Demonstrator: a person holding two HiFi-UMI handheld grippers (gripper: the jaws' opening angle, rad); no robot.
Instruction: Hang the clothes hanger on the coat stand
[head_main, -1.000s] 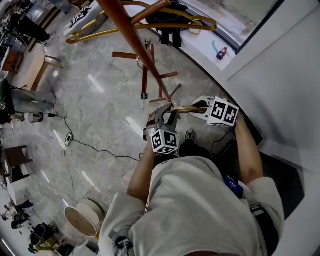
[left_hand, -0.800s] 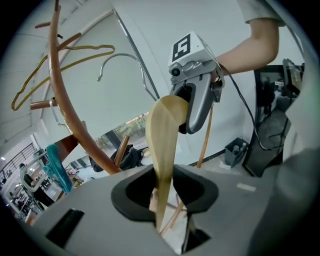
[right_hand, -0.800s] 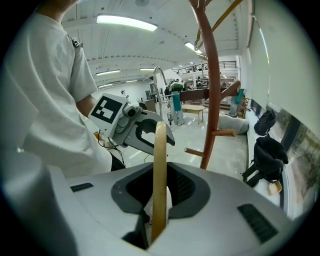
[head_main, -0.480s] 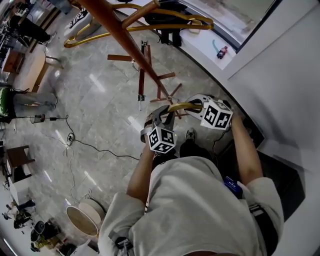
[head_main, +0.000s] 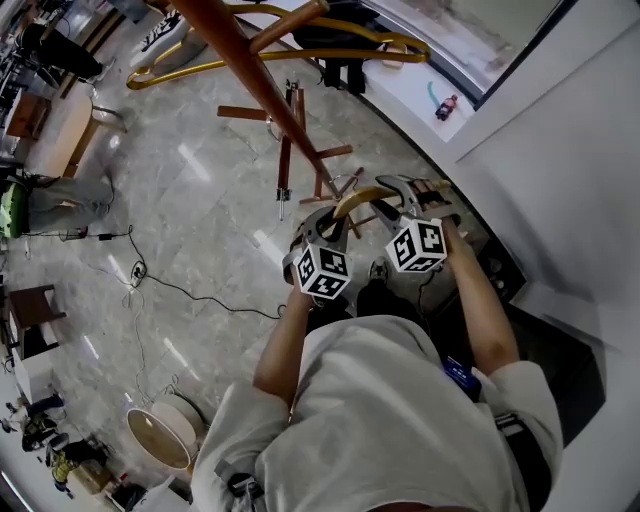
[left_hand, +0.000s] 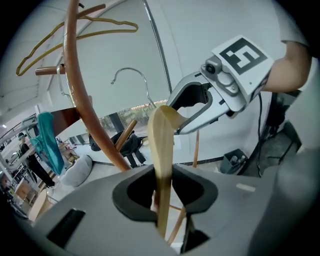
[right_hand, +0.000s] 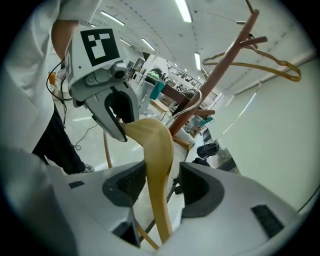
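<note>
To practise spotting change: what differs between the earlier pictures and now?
The right gripper swung left along the hanger toward the left gripper and rolled. Its fingers have just been opening, and the hanger sits loose between them. The left gripper's fingers have been closing and now grip the hanger. The left gripper barely moved; the coat stand stayed put.

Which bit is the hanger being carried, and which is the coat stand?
hanger (head_main: 356, 195), head view, middle of its curved wooden arm.
coat stand (head_main: 250, 72), head view, its slanting pole.
</note>
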